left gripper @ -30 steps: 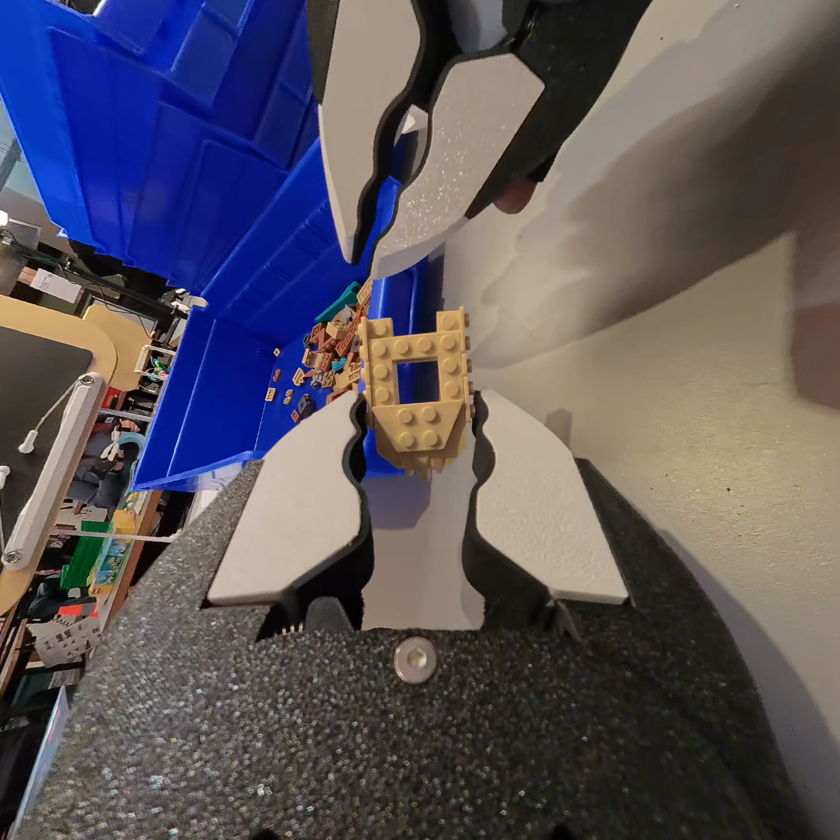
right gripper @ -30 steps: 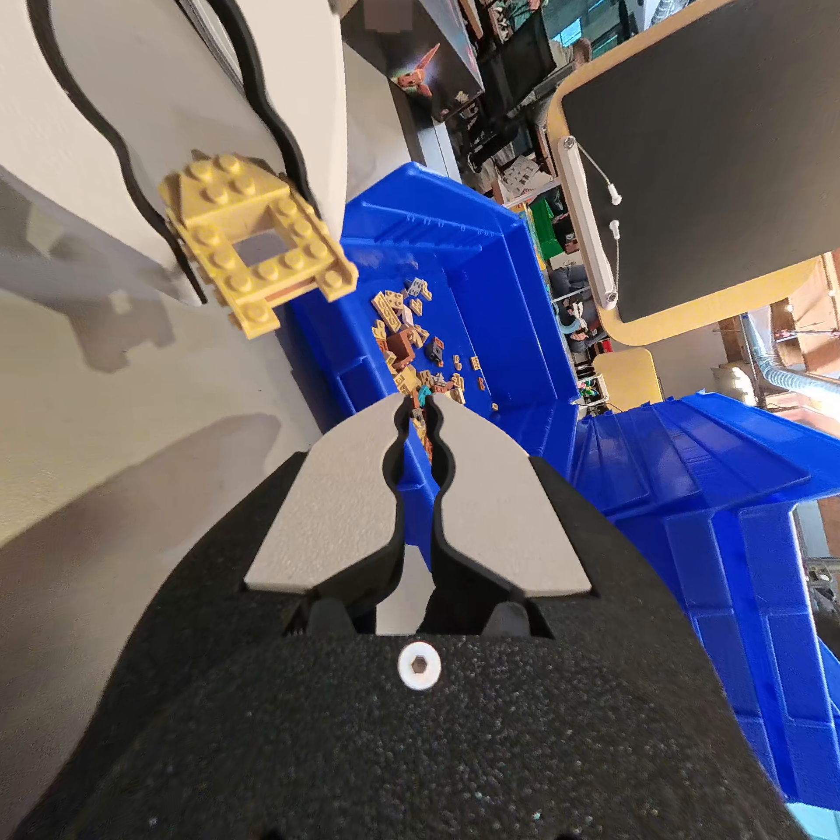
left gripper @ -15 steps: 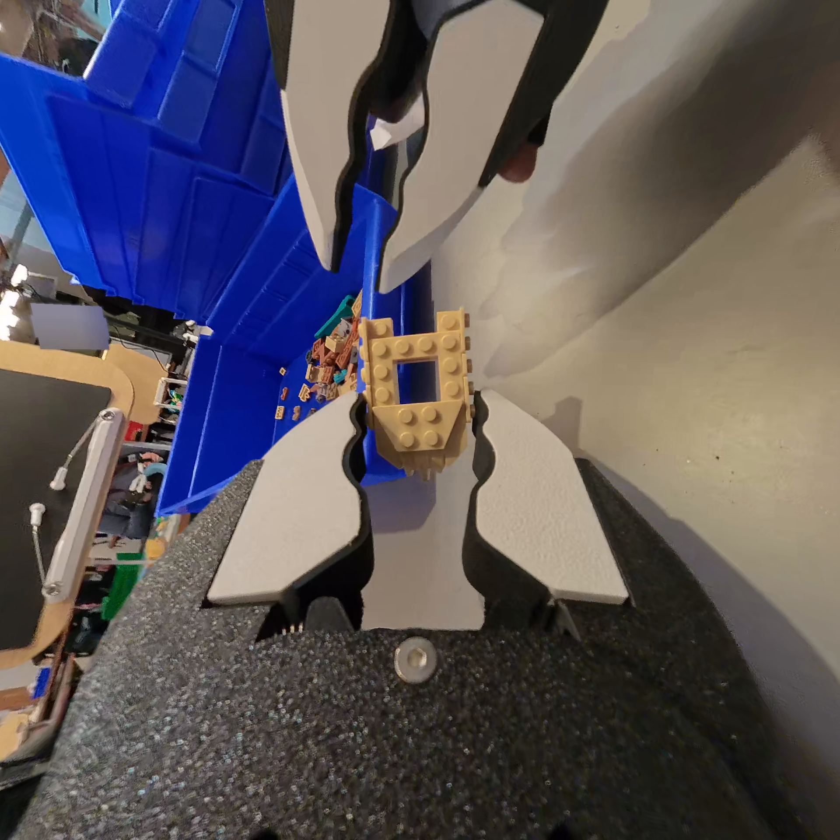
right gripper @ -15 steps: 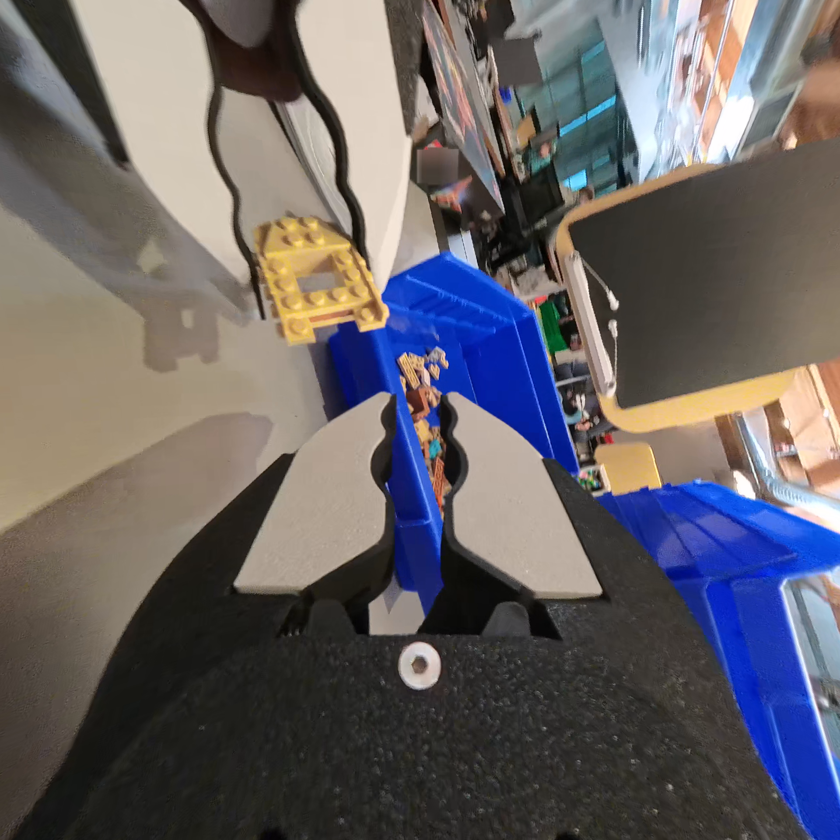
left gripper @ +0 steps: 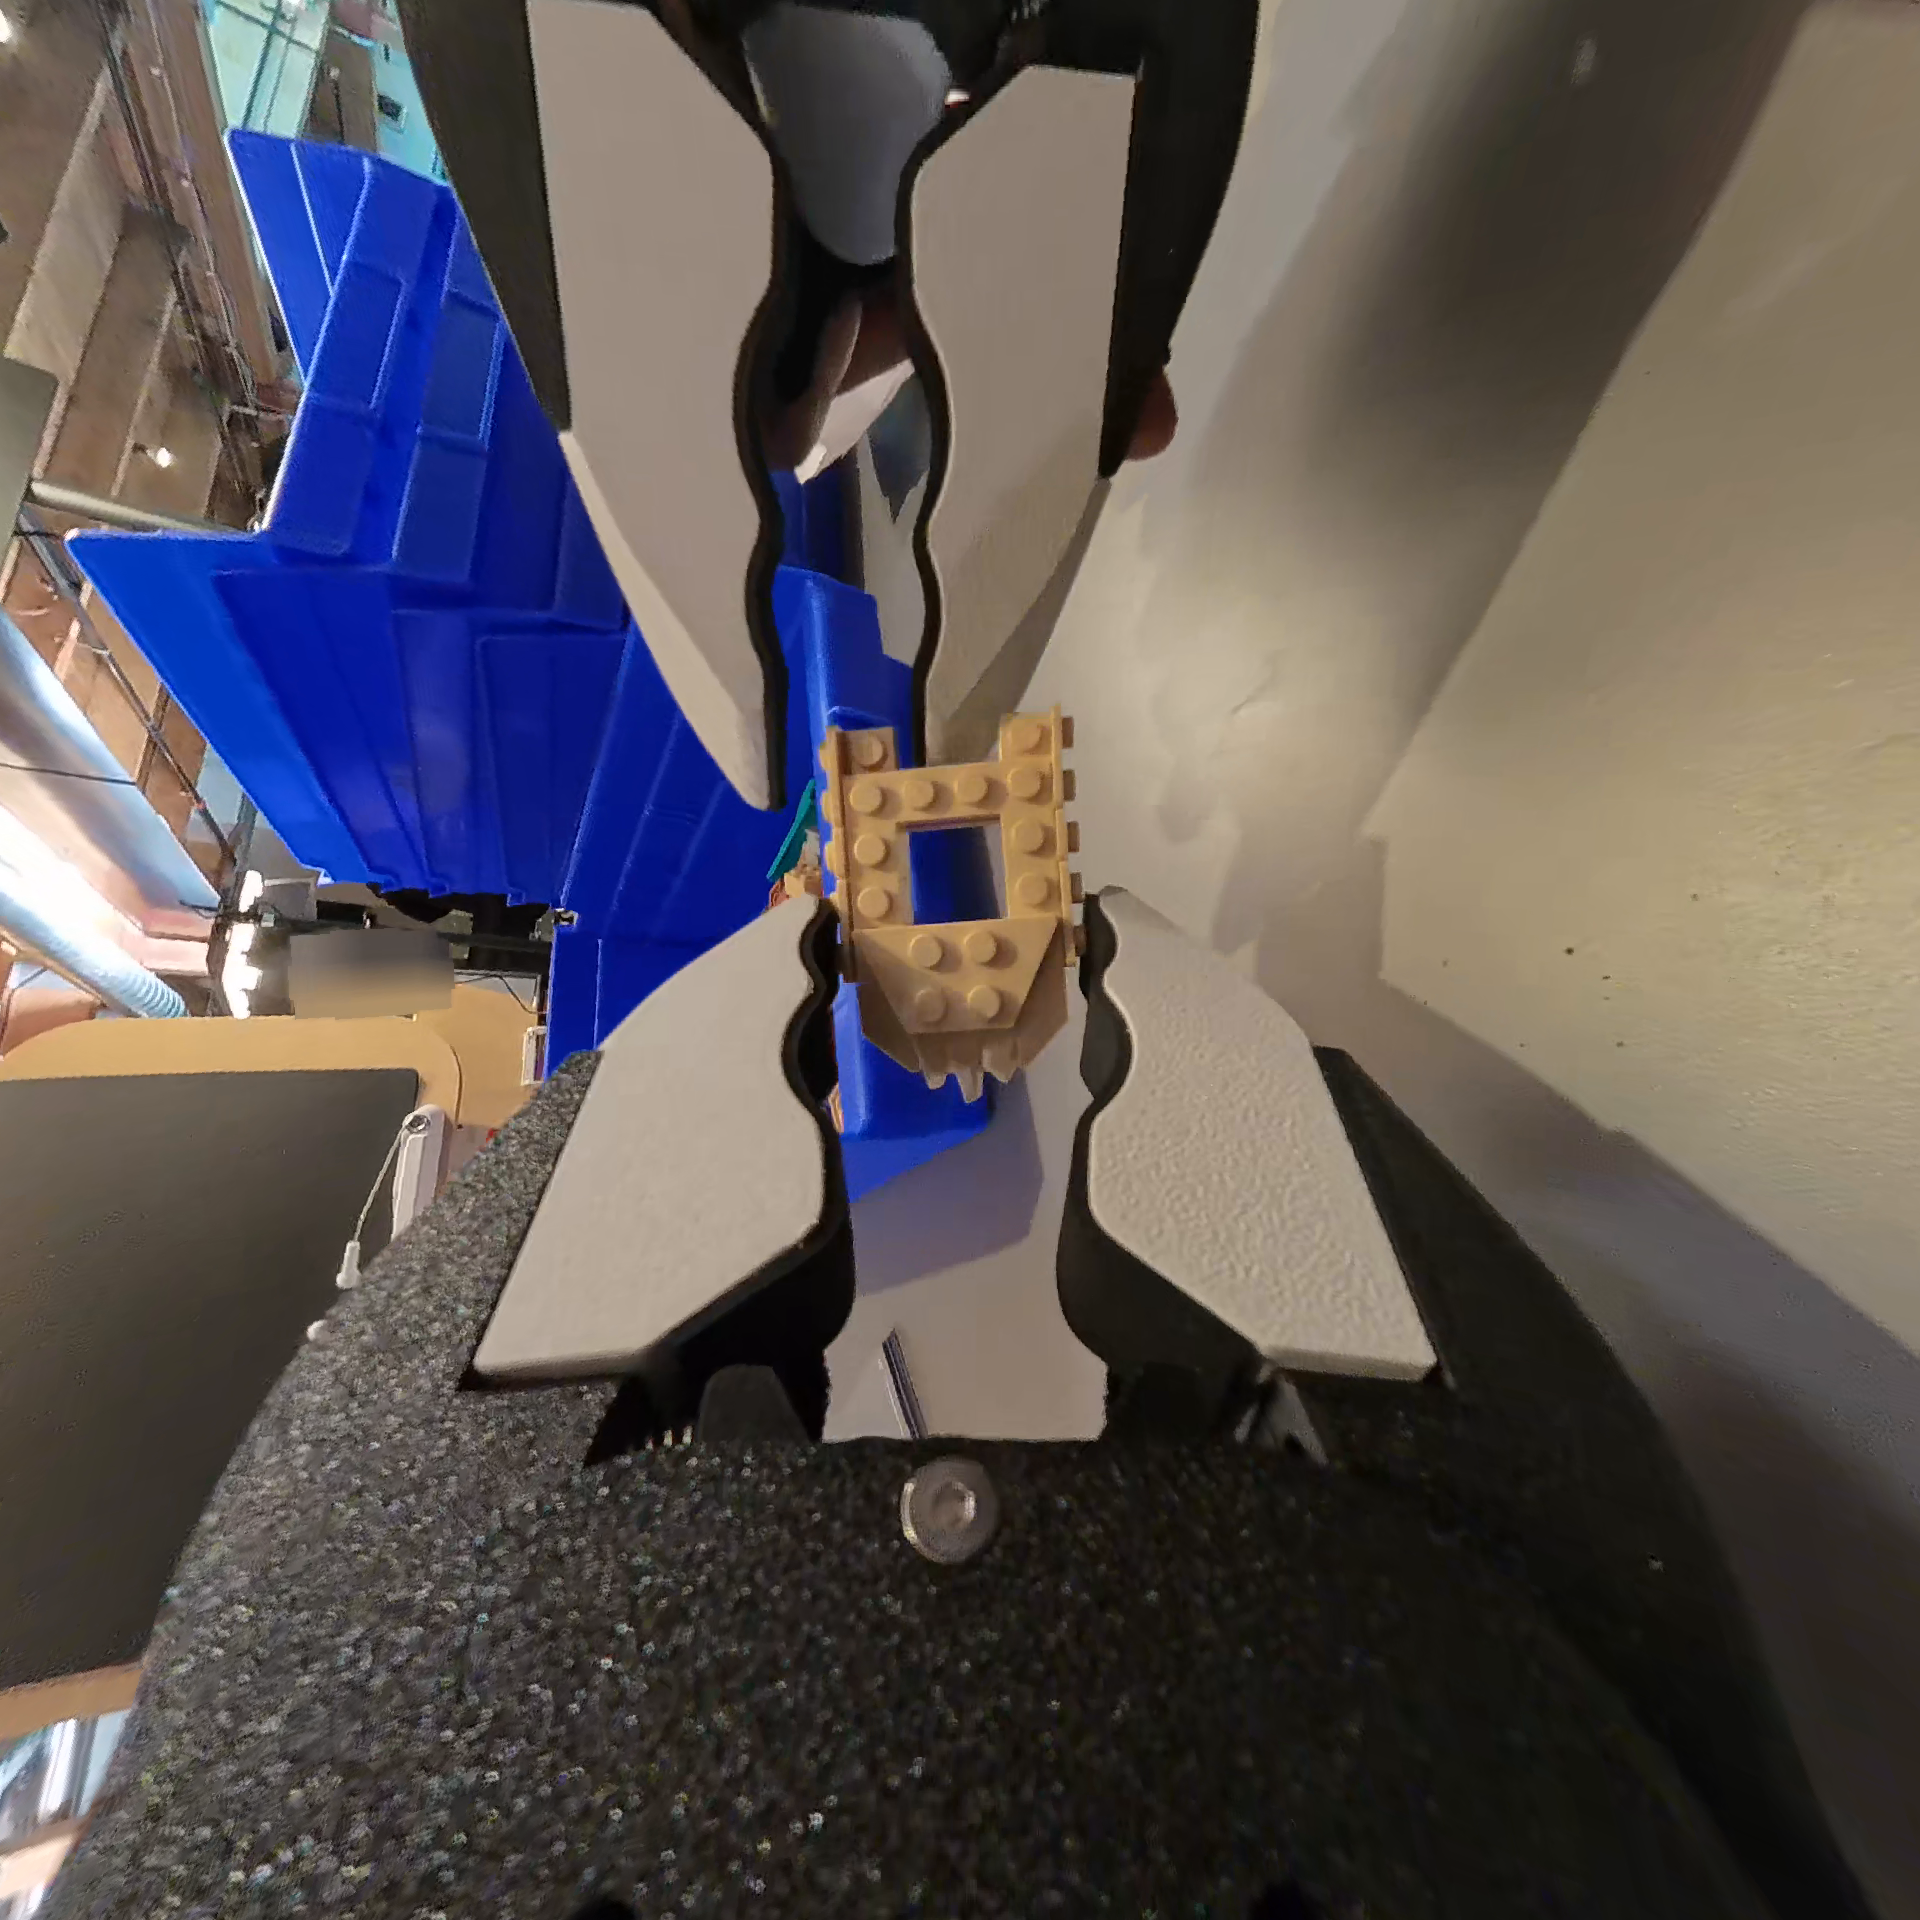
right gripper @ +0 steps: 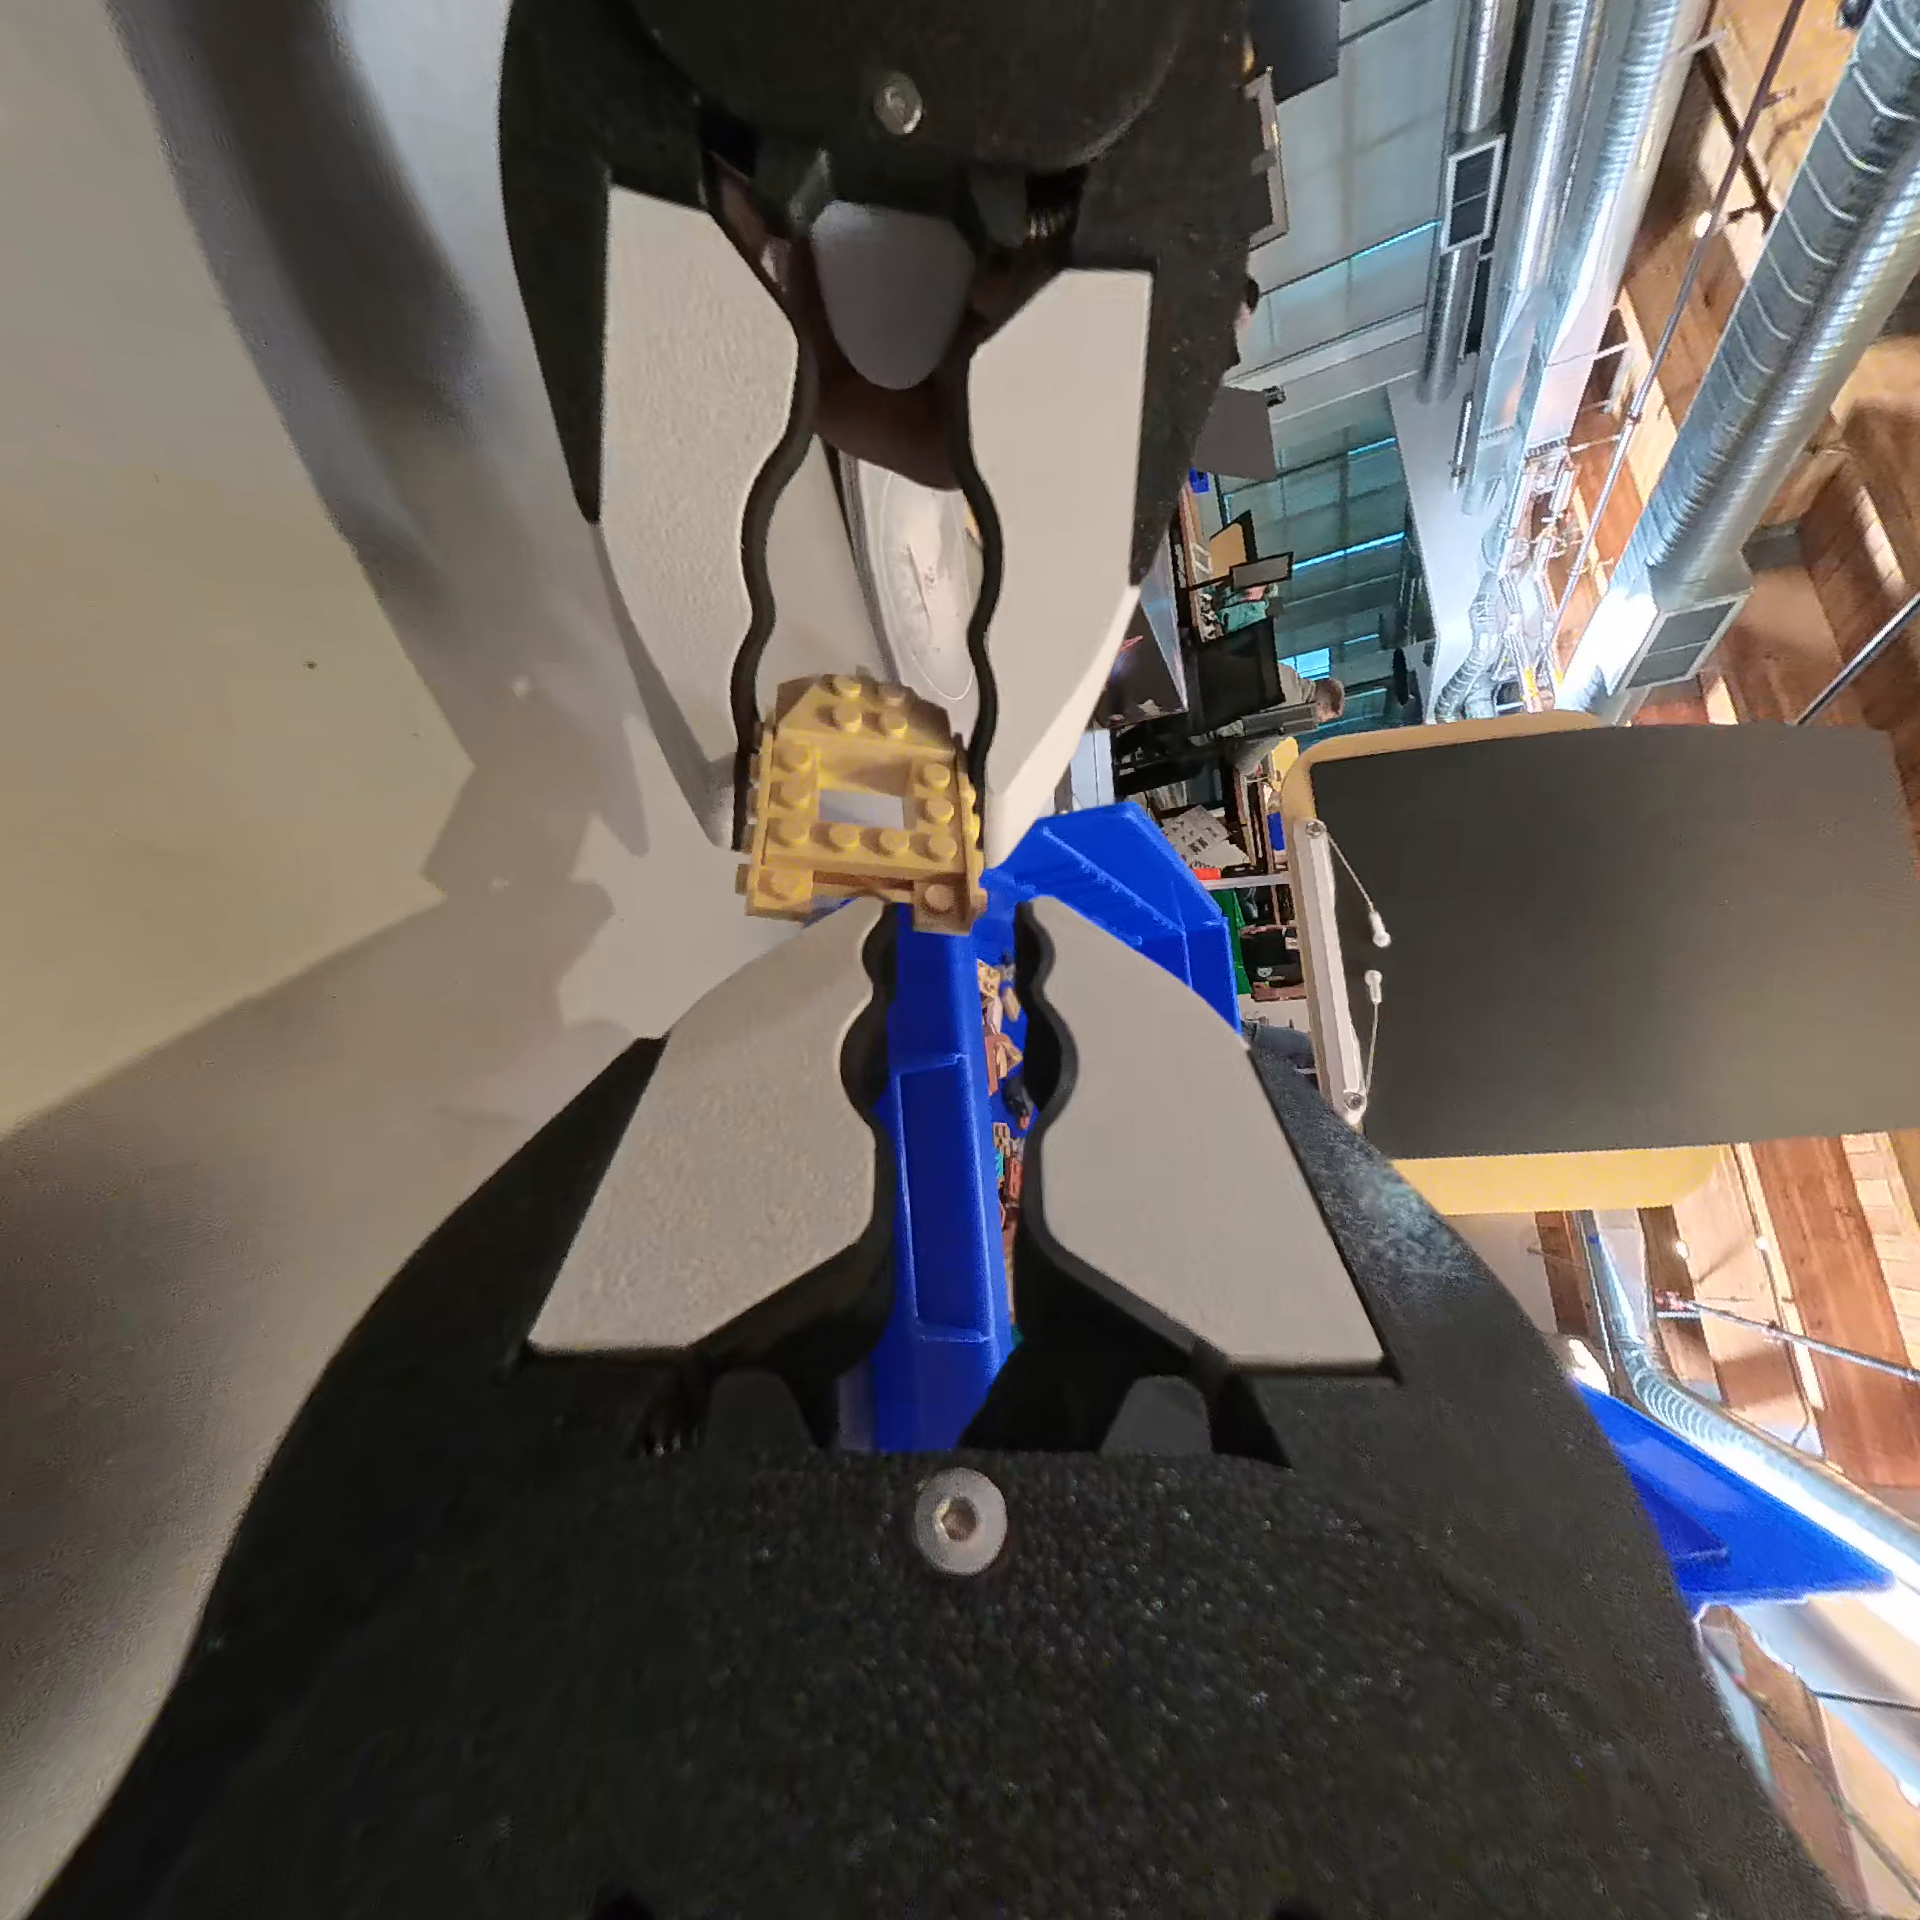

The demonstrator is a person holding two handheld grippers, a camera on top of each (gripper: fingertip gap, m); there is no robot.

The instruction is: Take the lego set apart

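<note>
Blue bins (left gripper: 436, 665) fill the background at 9 o'clock. Left gripper (left gripper: 956, 935) clamps the wedge end of a tan studded brick assembly (left gripper: 951, 862), pads pressing both flanks; its long axis runs toward 12 o'clock. Right gripper (left gripper: 847, 748), jaws parted and empty, faces it, tips just beside the forked end.

Each camera sits just behind its own jaws, looking along them. The two face each other closely, and both views share the tan brick piece (left gripper: 951, 914) between the jaws and the blue bin (right gripper: 940, 1164) beyond.
</note>
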